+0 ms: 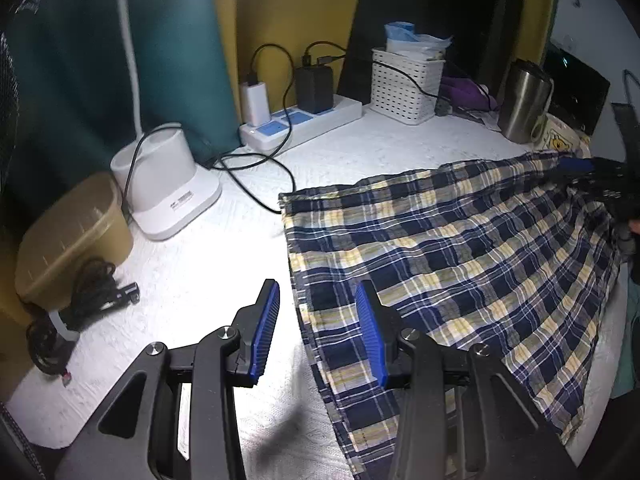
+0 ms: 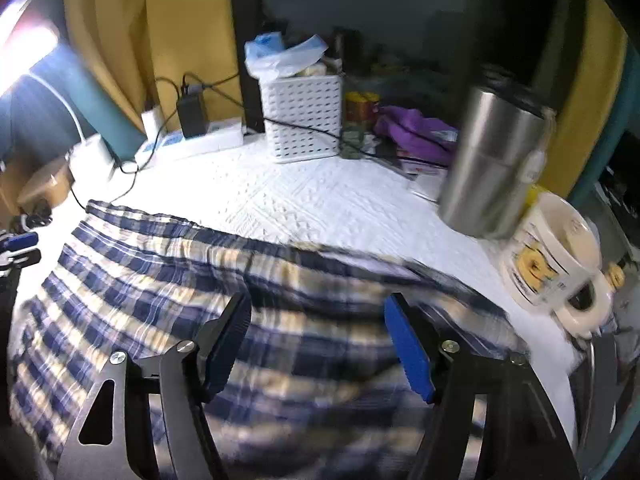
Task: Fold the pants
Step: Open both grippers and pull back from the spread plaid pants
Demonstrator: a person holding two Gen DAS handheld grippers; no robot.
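Observation:
The pants (image 1: 460, 248) are navy, yellow and white plaid and lie spread flat on a white textured cloth (image 1: 208, 280). My left gripper (image 1: 318, 300) hovers open over their near left edge, its blue pads apart with only that hem below them. At the far right corner of the fabric the right gripper (image 1: 592, 176) shows as a dark shape. In the right wrist view the pants (image 2: 160, 272) are motion-blurred, and my right gripper (image 2: 316, 312) stands open above them with nothing pinched. The left gripper (image 2: 18, 248) peeks in at the left edge.
Behind the pants stand a white lamp base (image 1: 168, 184), a power strip with chargers (image 1: 300, 120), a white perforated basket (image 1: 404, 84), a steel tumbler (image 2: 492, 160) and a printed mug (image 2: 552, 256). A tan box (image 1: 72, 236) and coiled black cables (image 1: 88, 292) sit at the left.

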